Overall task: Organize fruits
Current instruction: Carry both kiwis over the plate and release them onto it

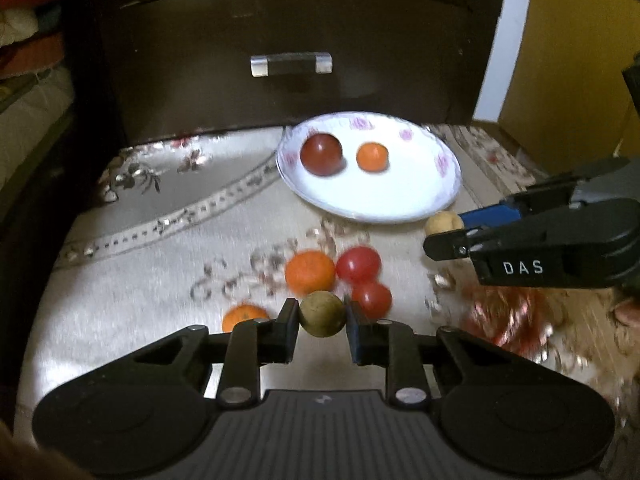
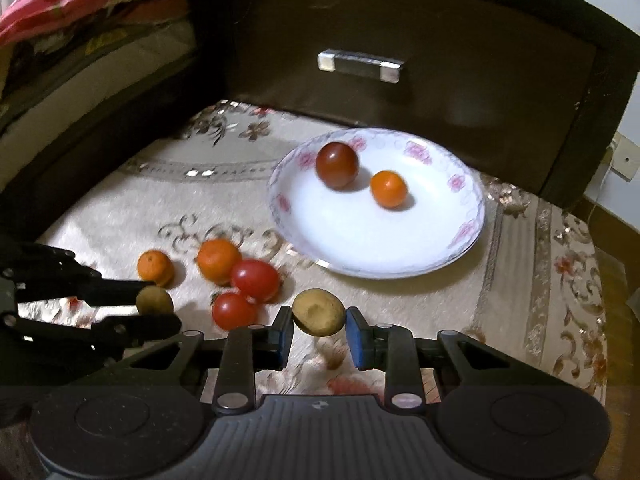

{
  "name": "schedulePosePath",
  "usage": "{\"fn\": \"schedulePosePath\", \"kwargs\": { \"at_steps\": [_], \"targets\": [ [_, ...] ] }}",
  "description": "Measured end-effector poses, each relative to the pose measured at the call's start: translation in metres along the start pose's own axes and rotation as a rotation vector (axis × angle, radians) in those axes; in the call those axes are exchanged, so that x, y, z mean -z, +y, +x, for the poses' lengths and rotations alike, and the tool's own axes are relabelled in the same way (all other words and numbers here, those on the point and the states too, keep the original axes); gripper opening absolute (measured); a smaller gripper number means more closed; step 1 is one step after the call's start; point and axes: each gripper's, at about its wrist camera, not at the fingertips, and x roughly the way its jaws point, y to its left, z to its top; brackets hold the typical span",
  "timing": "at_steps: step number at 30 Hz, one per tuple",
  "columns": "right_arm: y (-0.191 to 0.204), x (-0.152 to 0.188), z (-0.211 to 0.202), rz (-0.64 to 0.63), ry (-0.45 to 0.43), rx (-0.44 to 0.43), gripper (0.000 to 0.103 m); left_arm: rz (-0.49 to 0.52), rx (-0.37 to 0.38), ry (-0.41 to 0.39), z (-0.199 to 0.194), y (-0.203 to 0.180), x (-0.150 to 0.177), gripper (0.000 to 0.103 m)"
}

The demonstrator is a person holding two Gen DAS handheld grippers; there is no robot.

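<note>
While a dark cabinet (image 1: 280,52) with a silver drawer handle (image 1: 291,64) fills the background well beyond both tongs, the tabletop under a cream floral cloth (image 2: 120,216) spreads between it and them. A white plate (image 2: 376,240) with pink flowers on its rim sits ahead of both tongs, near the cabinet, and carries a dark red tomato (image 2: 337,165) and, just beside it, a small orange (image 2: 388,189). The left tongs (image 1: 322,314) are pinched on a round brownish-green fruit (image 1: 322,314), held clear of the cloth. The right tongs (image 2: 319,312) are likewise pinched on a tan brown fruit (image 2: 319,312) with a dimple facing the camera; in the left wrist view they reach in from the right, just short of the plate's near rim. Between the two tongs, still on the cloth, lies a loose cluster: a larger orange (image 2: 218,261) touching a red tomato (image 2: 255,280), a second red tomato (image 2: 234,311) just in front of that one, and a smaller orange (image 2: 155,267) apart from them, just beyond the left tongs' tips as the right wrist view shows it.
</note>
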Motion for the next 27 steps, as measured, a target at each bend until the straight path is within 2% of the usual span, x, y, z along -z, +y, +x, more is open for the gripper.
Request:
{"fn": "schedulePosePath", "kwargs": {
  "at_steps": [13,23,27],
  "targets": [
    [-0.031,-0.030,0.014,0.045,-0.066,0.076,0.024,0.064,-0.009,-0.061,0.044,-0.017,-0.066,0.031],
    [-0.049,-0.039,0.037,0.054,-0.057,0.094,0.025,0.076,-0.029,-0.031,0.074,-0.023,-0.073,0.032],
    [-0.050,-0.038,0.040,0.055,-0.056,0.096,0.026,0.065,-0.029,-0.035,0.073,-0.021,-0.074,0.037]
  ]
}}
